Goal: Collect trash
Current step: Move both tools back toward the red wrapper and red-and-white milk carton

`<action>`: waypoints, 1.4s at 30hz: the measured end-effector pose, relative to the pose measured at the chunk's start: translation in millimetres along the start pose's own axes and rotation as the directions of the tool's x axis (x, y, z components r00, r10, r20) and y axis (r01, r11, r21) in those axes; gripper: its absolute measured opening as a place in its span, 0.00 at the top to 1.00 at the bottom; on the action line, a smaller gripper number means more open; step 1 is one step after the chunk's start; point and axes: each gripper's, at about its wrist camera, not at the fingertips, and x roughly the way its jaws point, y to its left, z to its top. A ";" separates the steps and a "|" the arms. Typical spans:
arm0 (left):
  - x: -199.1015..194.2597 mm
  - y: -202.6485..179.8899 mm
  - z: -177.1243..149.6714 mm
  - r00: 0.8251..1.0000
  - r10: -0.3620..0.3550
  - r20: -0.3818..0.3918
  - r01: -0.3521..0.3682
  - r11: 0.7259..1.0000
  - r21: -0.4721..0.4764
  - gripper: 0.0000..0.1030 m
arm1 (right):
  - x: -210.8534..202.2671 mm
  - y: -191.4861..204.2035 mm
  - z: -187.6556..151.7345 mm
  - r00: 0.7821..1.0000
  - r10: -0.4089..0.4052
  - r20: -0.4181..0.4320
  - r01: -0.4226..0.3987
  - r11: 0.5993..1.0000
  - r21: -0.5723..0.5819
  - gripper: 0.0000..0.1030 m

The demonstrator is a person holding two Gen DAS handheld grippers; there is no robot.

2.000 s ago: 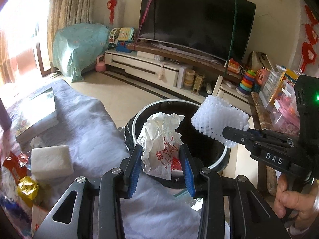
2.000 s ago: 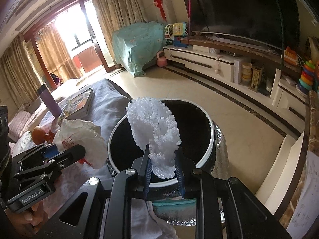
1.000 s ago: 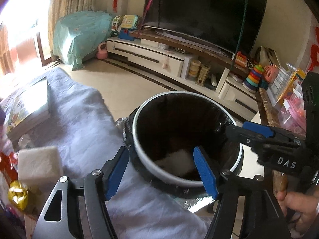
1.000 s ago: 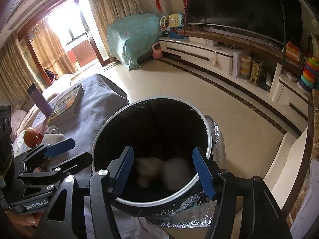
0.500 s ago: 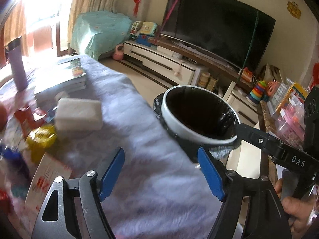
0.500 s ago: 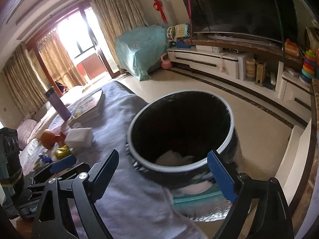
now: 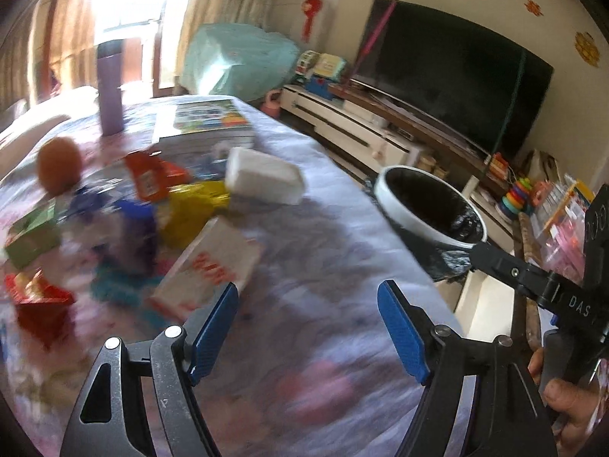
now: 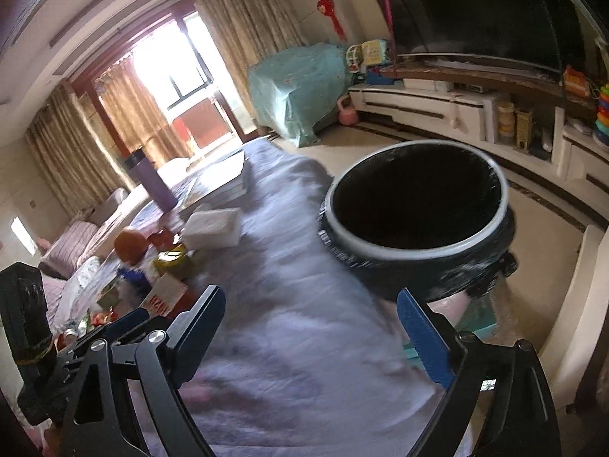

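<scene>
My left gripper (image 7: 308, 289) hangs open over the grey tablecloth (image 7: 323, 236) with nothing between its blue pads. Just left of it lies a white carton with red print (image 7: 213, 270). Past that is a blurred heap of trash: a yellow wrapper (image 7: 190, 205), a red wrapper (image 7: 148, 179), a blue wrapper (image 7: 133, 224), a green box (image 7: 30, 240). My right gripper (image 8: 310, 295) is open and empty, close to the black bin's white rim (image 8: 418, 254). The bin (image 7: 418, 224) stands off the table's right edge.
A white block (image 7: 262, 181), an orange (image 7: 59, 167), a purple bottle (image 7: 110, 87) and stacked books (image 7: 205, 122) stand further back on the table. A TV cabinet (image 8: 437, 106) lines the far wall. A hand (image 7: 567, 400) holds the right gripper (image 7: 495, 262).
Both grippers let their trash fall into the bin and opened wide. Both then swung left from the bin over the table, the left one much further, up to the heap.
</scene>
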 end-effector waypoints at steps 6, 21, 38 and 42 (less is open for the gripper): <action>-28.7 19.6 -11.4 0.999 0.043 0.011 -0.042 0.996 -0.073 0.27 | 7.6 27.4 -12.3 0.999 0.039 -0.028 -0.040 0.999 -0.021 0.09; -83.1 54.7 -30.3 0.988 0.149 0.028 -0.143 0.975 -0.172 0.25 | 47.0 105.7 -36.3 0.978 0.159 -0.132 -0.168 0.984 -0.059 0.09; -66.7 110.8 -7.6 0.952 0.306 -0.032 -0.305 0.924 -0.232 0.23 | 101.5 140.9 -29.7 0.953 0.203 -0.226 -0.214 0.977 -0.023 0.09; -52.9 118.7 -4.1 0.949 0.314 -0.035 -0.314 0.923 -0.221 0.24 | 114.9 146.1 -27.4 0.951 0.185 -0.249 -0.197 0.980 -0.027 0.09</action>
